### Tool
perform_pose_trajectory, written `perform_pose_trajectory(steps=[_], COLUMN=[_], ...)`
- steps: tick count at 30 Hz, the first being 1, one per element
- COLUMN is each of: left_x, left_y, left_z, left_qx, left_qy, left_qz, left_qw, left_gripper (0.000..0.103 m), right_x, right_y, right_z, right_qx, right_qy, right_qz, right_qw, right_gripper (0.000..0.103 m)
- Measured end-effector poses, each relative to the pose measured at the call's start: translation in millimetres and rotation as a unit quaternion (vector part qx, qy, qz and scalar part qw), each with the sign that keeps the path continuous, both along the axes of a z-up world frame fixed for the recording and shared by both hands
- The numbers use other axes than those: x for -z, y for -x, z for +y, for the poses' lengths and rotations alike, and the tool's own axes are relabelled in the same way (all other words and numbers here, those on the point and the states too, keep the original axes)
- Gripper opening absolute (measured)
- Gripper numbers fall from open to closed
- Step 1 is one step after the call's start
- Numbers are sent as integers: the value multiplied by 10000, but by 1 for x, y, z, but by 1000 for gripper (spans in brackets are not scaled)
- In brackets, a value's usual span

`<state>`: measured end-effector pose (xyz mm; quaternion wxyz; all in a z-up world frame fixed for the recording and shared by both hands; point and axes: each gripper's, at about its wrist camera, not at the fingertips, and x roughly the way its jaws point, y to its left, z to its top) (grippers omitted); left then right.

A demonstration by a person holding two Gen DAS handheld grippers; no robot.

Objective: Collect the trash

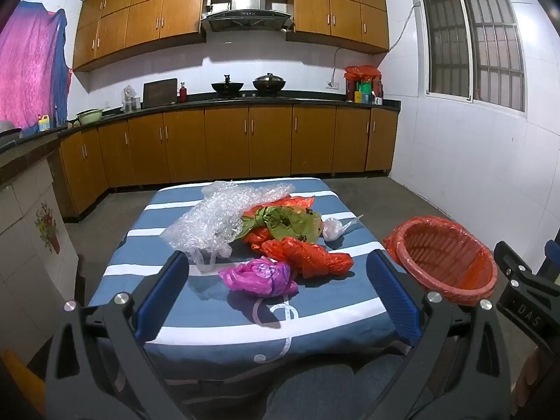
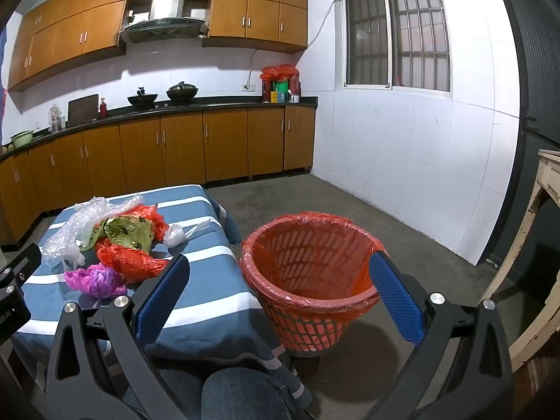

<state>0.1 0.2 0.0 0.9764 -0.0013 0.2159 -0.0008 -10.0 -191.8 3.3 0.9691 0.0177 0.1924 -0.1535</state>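
The left tongs point(image 1: 276, 280) stand wide apart with nothing between them, above the near edge of the striped tabletop point(image 1: 217, 318). The right tongs point(image 2: 280, 283) are also wide and empty, facing the red basket point(image 2: 308, 280) on the floor beside it. A purple bag point(image 1: 259, 276), red bag point(image 1: 311, 255), green wrapper point(image 1: 283, 224) and bubble wrap point(image 1: 213, 220) lie heaped on the tabletop.
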Motion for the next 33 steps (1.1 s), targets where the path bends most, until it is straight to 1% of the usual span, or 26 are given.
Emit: perform_pose_trajectory(steps=[33], left_x=[0], left_y=[0], left_z=[0], left_qx=[1], left_qy=[2], left_qz=[22], left_qw=[10000], left_gripper=[99], right_x=[2], right_y=[-2], right_z=[0], right_qx=[0], right_qy=[-6], right_qz=[16], right_qw=[10000], right_gripper=[101])
